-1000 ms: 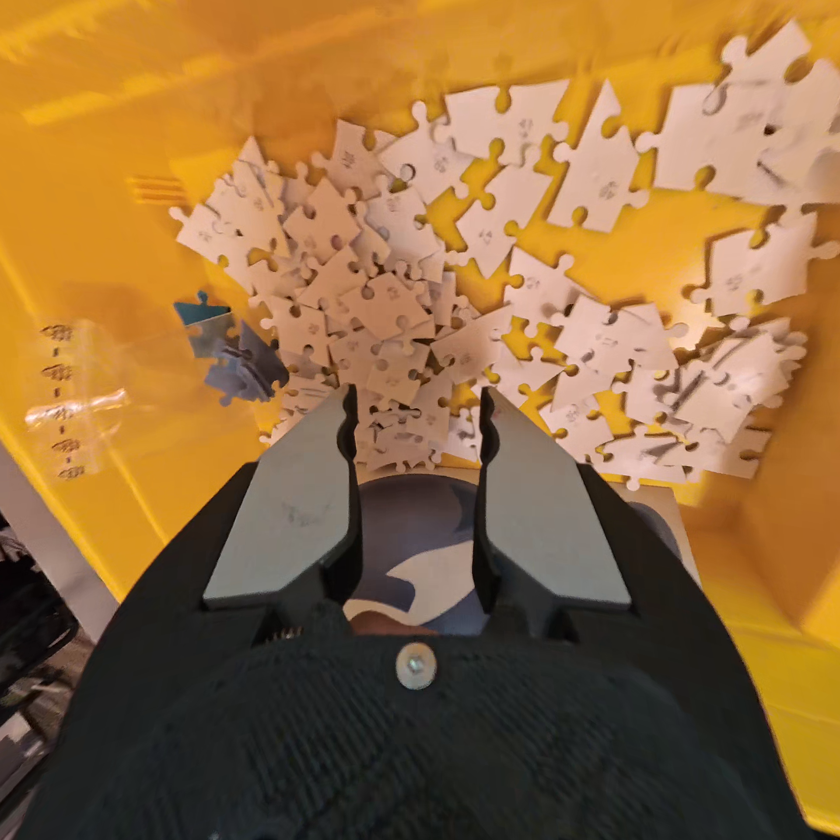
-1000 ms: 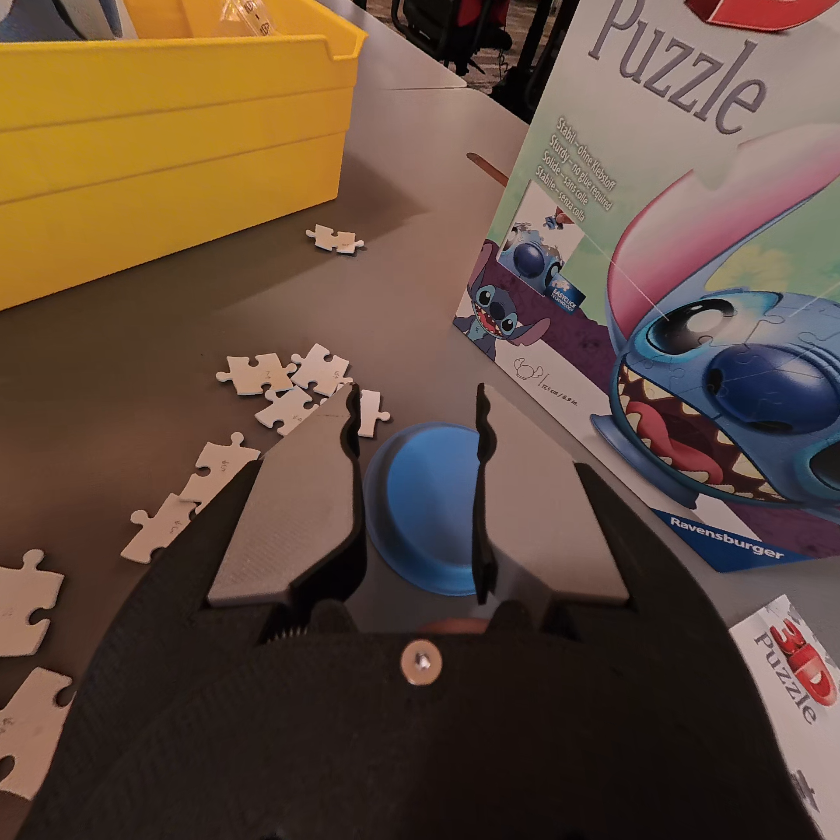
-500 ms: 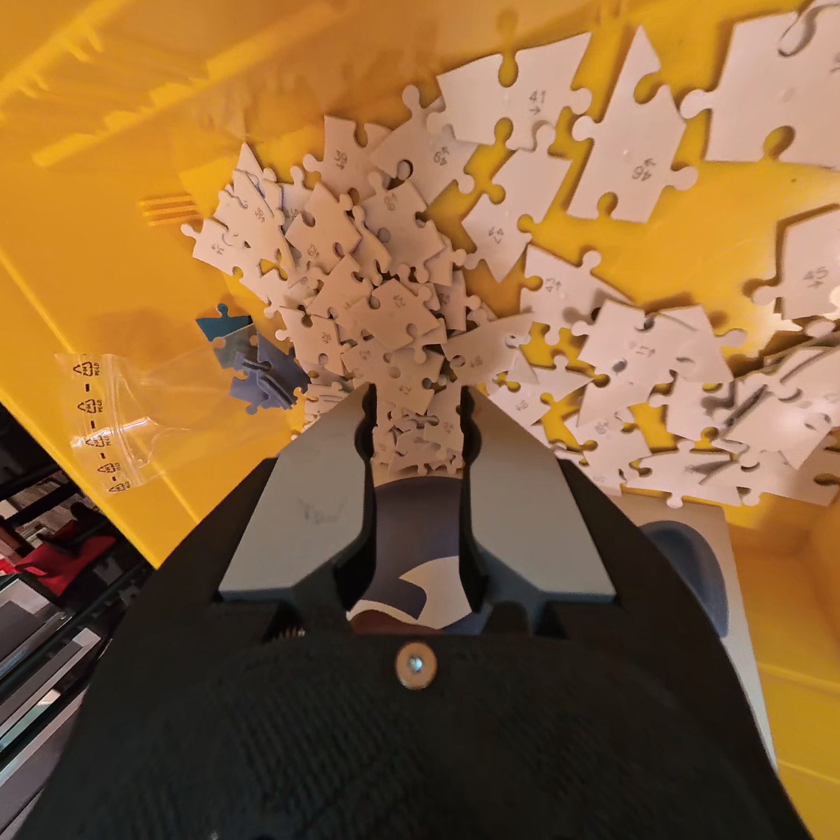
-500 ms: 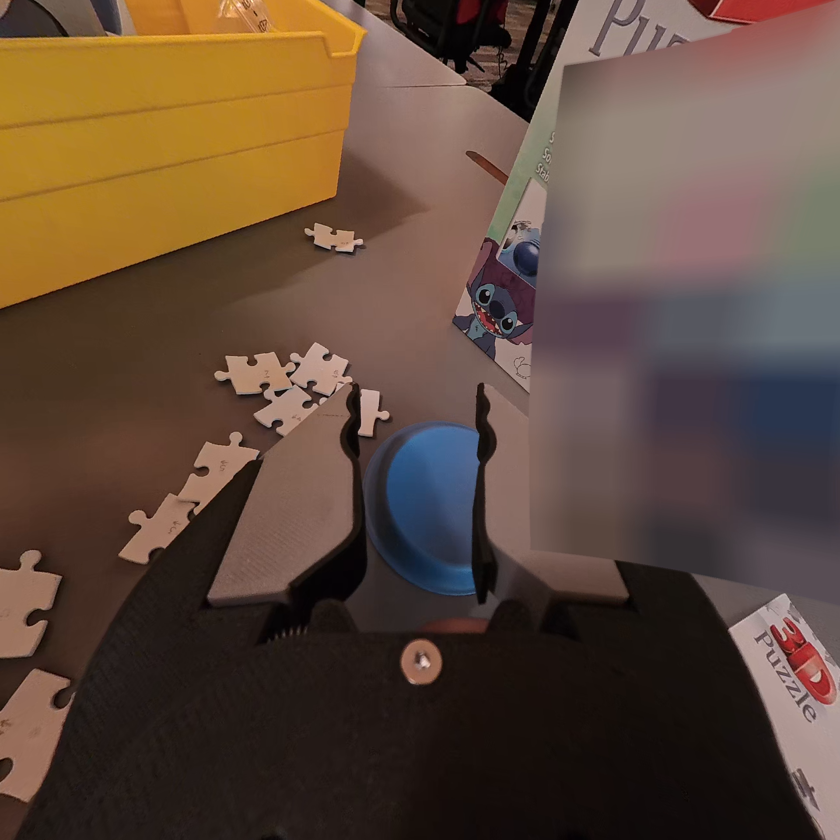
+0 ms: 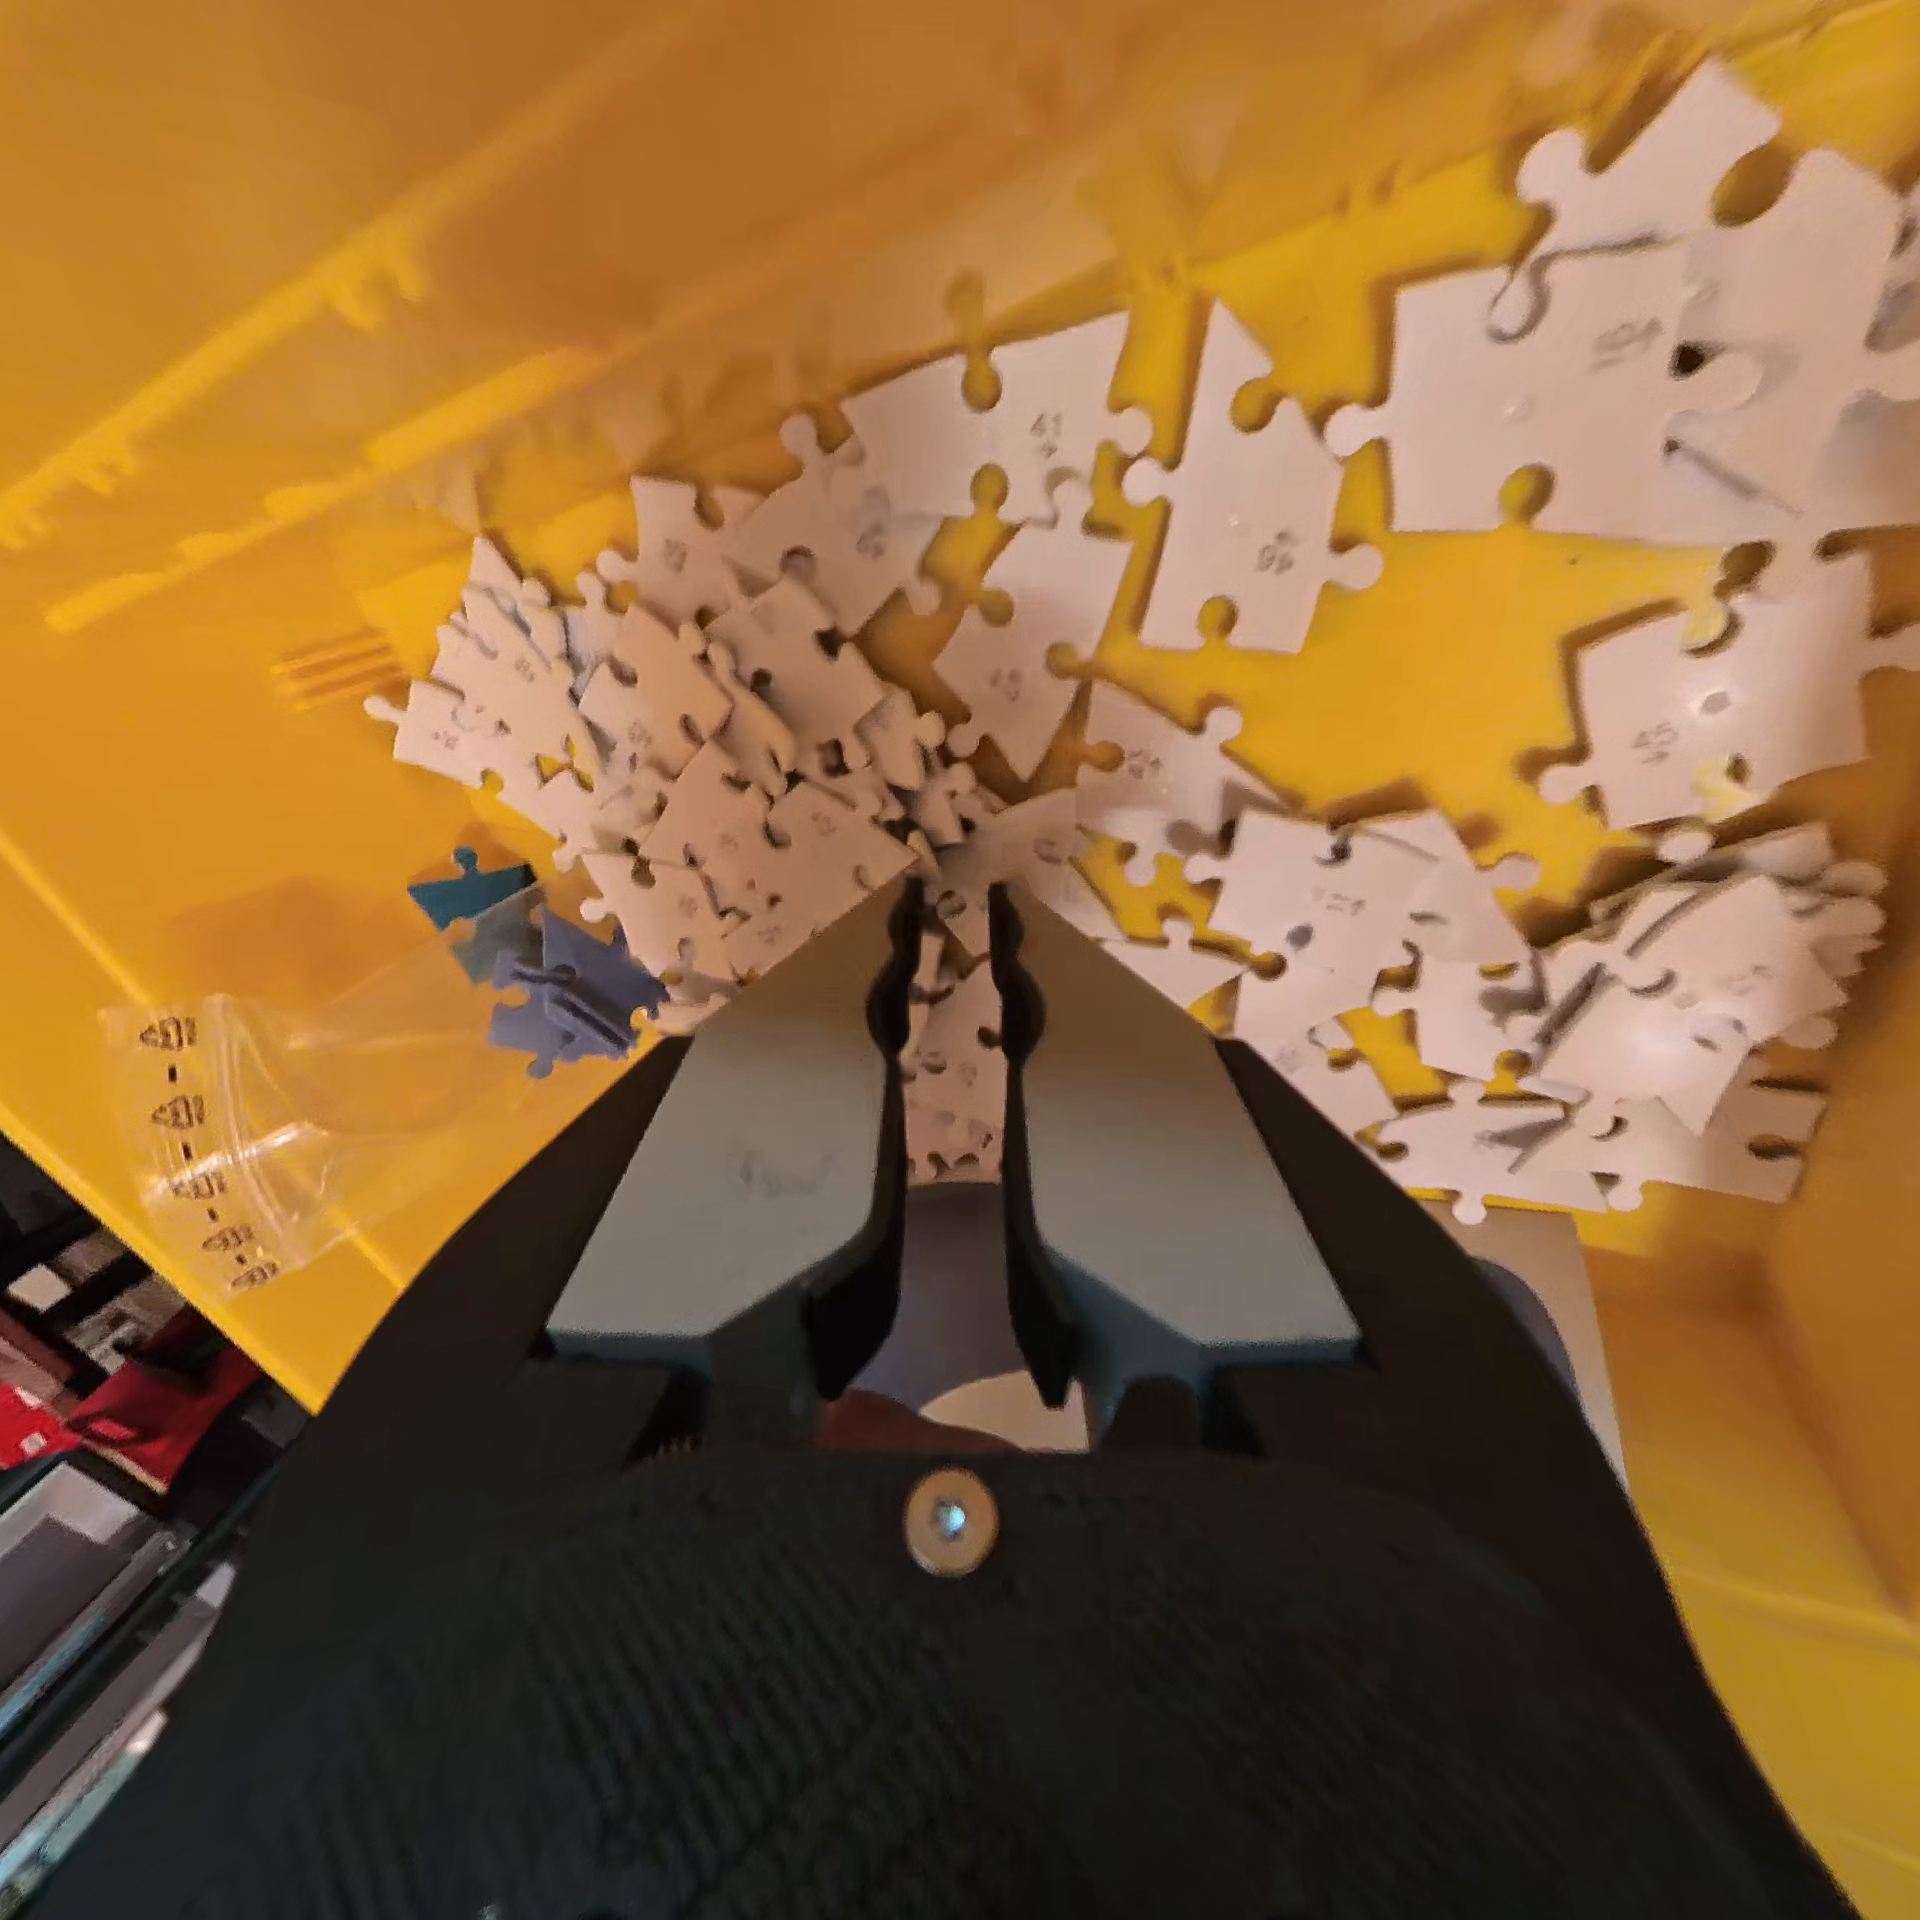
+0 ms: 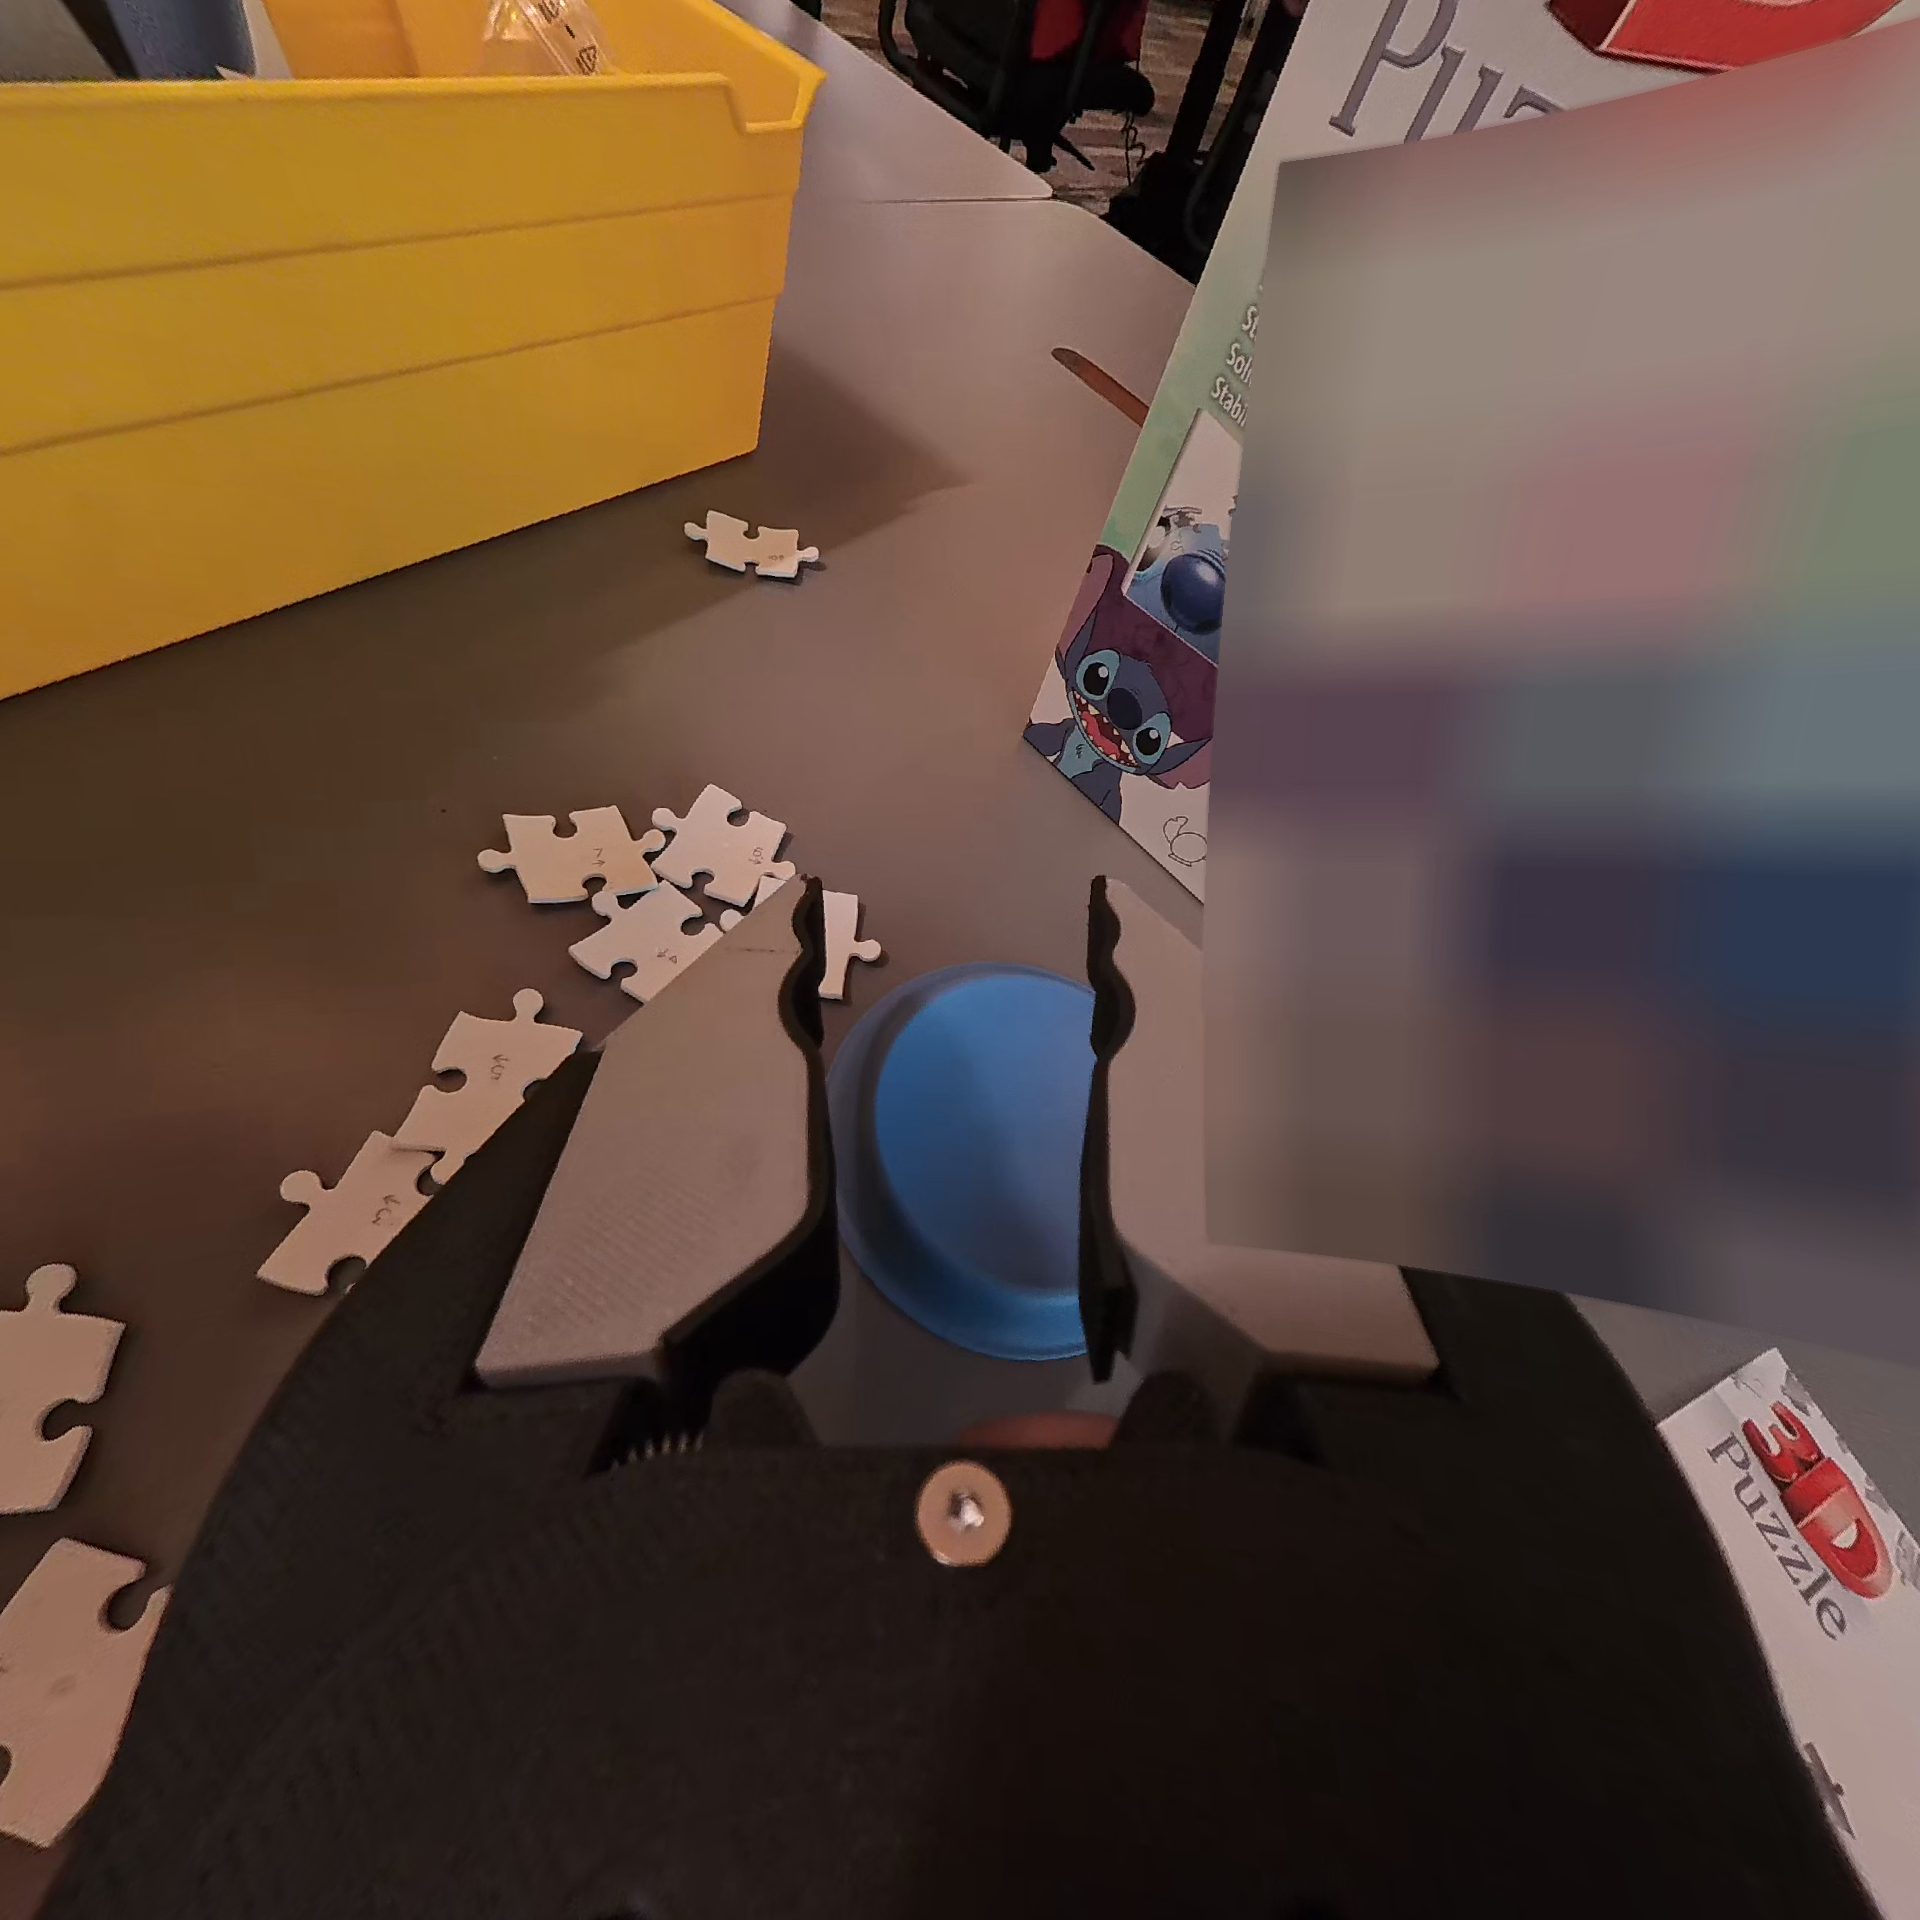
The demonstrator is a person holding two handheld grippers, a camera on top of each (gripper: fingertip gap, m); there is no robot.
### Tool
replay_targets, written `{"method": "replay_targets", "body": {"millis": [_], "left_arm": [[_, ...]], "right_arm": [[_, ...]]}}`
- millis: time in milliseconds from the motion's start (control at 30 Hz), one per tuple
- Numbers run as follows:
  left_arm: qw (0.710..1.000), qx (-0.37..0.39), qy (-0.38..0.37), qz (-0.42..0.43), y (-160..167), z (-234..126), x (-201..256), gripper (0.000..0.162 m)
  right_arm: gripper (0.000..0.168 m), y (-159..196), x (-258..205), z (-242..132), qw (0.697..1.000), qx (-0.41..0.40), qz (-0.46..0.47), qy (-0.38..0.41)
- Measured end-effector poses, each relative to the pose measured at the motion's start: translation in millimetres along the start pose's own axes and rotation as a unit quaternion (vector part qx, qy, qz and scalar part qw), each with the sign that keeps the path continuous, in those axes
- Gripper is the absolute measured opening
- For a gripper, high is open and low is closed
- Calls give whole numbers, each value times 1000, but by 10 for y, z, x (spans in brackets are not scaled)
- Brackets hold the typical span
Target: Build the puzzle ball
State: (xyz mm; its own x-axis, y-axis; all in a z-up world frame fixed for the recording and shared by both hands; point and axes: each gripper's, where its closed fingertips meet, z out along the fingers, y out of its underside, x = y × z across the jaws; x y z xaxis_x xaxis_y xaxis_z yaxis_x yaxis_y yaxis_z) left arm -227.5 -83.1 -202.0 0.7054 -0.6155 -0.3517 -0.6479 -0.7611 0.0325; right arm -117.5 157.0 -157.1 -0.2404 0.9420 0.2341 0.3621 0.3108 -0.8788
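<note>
In the left wrist view, my left gripper (image 5: 953, 899) reaches down into a yellow bin (image 5: 520, 260). Its tips are pressed into a heap of white face-down puzzle pieces (image 5: 748, 727). The jaws are nearly together, with white pieces pinched in the narrow gap. In the right wrist view, my right gripper (image 6: 951, 904) is open and empty. It hovers over a blue round stand (image 6: 966, 1153) on the grey table. Loose white pieces (image 6: 582, 852) lie just left of its left finger.
A clear plastic bag (image 5: 260, 1122) and a few blue pieces (image 5: 566, 987) lie at the bin's left side. A printed sheet (image 5: 1538, 1278) lies under the left gripper. The puzzle box (image 6: 1143, 675) stands right of the stand, the yellow bin (image 6: 364, 312) far left, a leaflet (image 6: 1808, 1558) near right. About 25 cm separates my left fingertips from my right.
My left gripper has moved down into the heap and its jaws have closed from wide open to nearly together. My right gripper has stayed still and open.
</note>
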Motion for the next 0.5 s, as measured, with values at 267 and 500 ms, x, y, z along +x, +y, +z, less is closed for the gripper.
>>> {"method": "replay_targets", "body": {"millis": [267,500], "left_arm": [[993,113,4,-37,-206,-315,-117,23],[998,57,28,-23,16,-166,-14,30]], "right_arm": [[48,1,11,0,1000,0,1,1],[48,16,0,12,1000,-4,-2,0]]}}
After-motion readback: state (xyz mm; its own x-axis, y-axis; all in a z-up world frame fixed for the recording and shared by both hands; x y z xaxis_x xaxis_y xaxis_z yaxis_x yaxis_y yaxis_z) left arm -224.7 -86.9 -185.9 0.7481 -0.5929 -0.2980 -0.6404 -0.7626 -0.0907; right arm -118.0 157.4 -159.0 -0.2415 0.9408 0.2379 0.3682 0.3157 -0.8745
